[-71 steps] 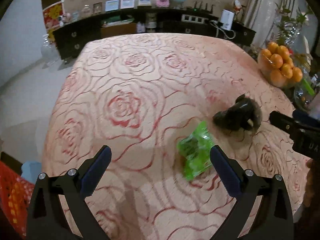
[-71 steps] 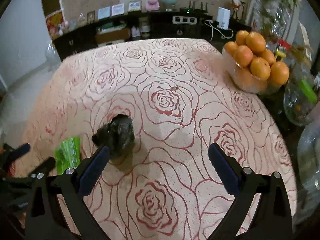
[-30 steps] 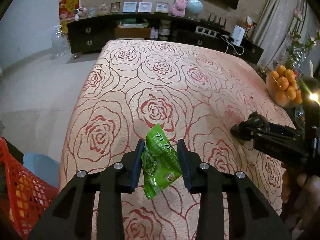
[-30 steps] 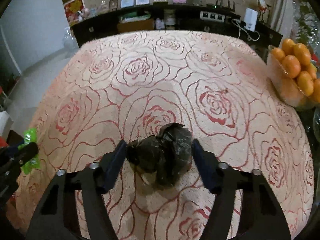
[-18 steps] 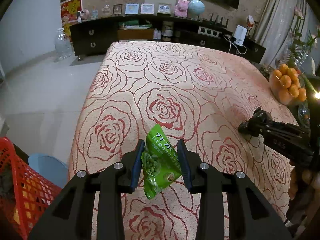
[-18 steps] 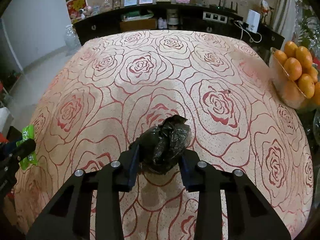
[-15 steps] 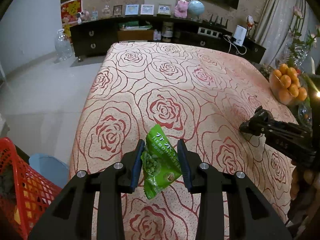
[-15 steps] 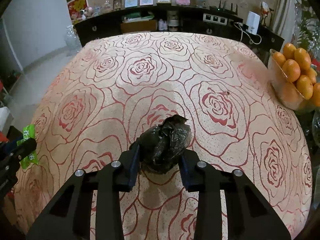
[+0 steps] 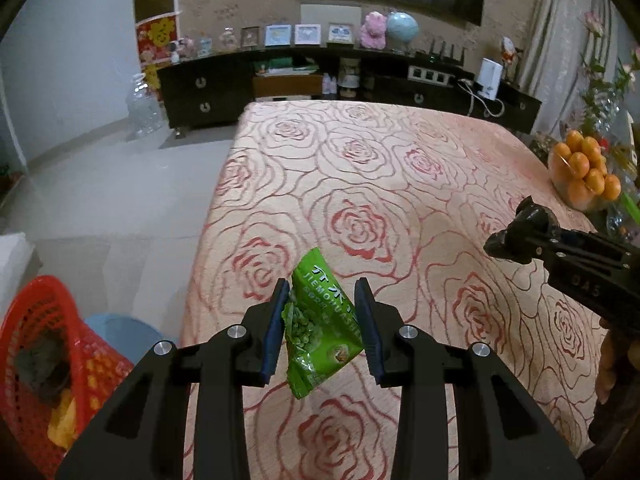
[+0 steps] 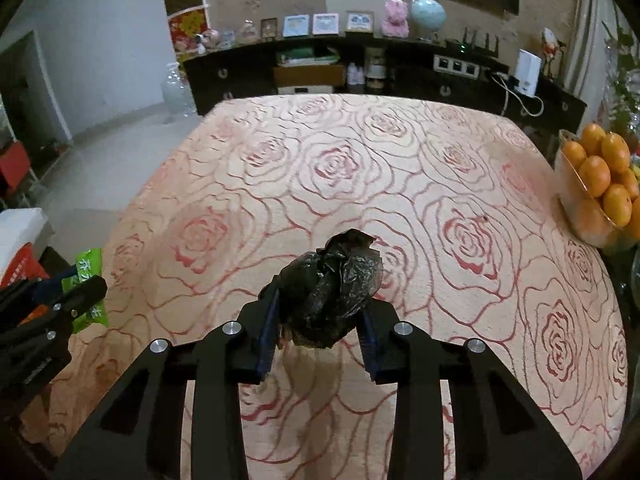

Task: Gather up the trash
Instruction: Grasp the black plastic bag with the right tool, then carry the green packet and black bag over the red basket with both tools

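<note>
My left gripper point(image 9: 322, 292) is shut on a green snack packet point(image 9: 320, 320), held above the near left part of the rose-patterned table point(image 9: 360, 168). My right gripper point(image 10: 320, 300) is shut on a crumpled black plastic bag point(image 10: 332, 292), lifted off the cloth over the table's near middle. In the left wrist view the right gripper point(image 9: 516, 240) with the black bag shows at the right. At the left edge of the right wrist view, the left gripper point(image 10: 76, 284) appears with the green packet point(image 10: 90, 268).
A red mesh basket point(image 9: 36, 360) with some trash inside stands on the floor left of the table, beside a blue bin point(image 9: 120, 332). A glass bowl of oranges point(image 10: 600, 184) sits at the table's right edge. A dark sideboard point(image 9: 320, 84) lines the far wall.
The right gripper closed on the black bag and lifted it off the cloth. Both grippers drew back toward the near edge, and the red basket came further into the left wrist view.
</note>
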The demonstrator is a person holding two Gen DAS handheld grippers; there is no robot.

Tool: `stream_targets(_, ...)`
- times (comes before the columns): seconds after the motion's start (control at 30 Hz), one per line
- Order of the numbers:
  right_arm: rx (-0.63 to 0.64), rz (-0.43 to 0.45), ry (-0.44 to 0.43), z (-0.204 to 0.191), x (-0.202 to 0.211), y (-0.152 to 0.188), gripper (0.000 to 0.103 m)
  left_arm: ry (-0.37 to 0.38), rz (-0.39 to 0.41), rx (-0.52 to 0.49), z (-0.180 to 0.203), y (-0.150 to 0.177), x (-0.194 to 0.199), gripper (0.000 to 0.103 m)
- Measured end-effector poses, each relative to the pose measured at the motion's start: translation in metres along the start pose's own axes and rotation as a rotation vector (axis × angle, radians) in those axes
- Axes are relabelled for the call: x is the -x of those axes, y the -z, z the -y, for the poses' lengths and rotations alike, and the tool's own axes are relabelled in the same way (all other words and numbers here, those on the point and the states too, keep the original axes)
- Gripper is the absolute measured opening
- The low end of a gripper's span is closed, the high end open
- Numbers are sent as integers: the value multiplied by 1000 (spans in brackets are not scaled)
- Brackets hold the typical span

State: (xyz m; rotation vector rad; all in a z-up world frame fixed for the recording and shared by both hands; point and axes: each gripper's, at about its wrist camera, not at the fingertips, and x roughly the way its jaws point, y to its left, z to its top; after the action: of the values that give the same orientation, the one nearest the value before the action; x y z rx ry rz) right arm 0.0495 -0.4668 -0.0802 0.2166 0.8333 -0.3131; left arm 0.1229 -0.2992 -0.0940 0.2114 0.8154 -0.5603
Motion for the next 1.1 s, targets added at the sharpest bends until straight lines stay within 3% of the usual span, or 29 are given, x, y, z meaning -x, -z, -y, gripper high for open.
stream_targets(0.4, 51, 34, -56, -34, 16, 4, 33, -55, 24, 71, -41, 13, 49, 33)
stream_targets(0.83, 150, 102, -49, -71, 43, 3, 33, -142, 54, 170, -104, 21, 103, 33)
stream_targets(1.1, 181, 97, -108, -106, 52, 10, 33, -197, 86, 230, -147, 24, 134, 33)
